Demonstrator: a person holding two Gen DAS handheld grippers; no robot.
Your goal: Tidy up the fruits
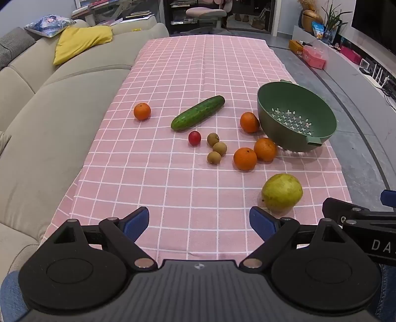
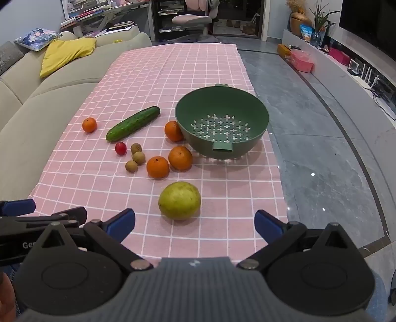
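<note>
Living room setting: grey sofa (image 1: 49,104) on the left side, yellow cushion (image 1: 79,42) on it, office chair (image 1: 205,12) at the far end, grey floor (image 2: 321,148) to the right. Pink checked tablecloth (image 1: 185,74) covers the table.

Green colander (image 2: 222,123) sits on the right part of the cloth, nothing in it, cross-shaped holes in the bottom visible. Cucumber (image 2: 133,123) lies diagonally left of the colander. Small orange (image 2: 89,124) alone at far left, well apart from the rest. One orange (image 2: 173,130) touching or just beside the colander's left wall. Two more oranges (image 2: 169,162) side by side in front of the colander, touching each other. Red cherry tomato (image 2: 120,148) just below the cucumber's near end. Three brown longans (image 2: 136,157) clustered between the tomato and the paired oranges. Yellow-green guava (image 2: 179,200), the big one, nearest the camera, alone on the cloth.

Left gripper (image 1: 199,223) low over the near table edge, fingers spread wide, holding nothing; guava just beyond its right finger. Right gripper (image 2: 194,224) alongside, fingers also spread wide and not gripping anything, guava just ahead between them, no contact. Each gripper's side shows at the edge of the other view.
</note>
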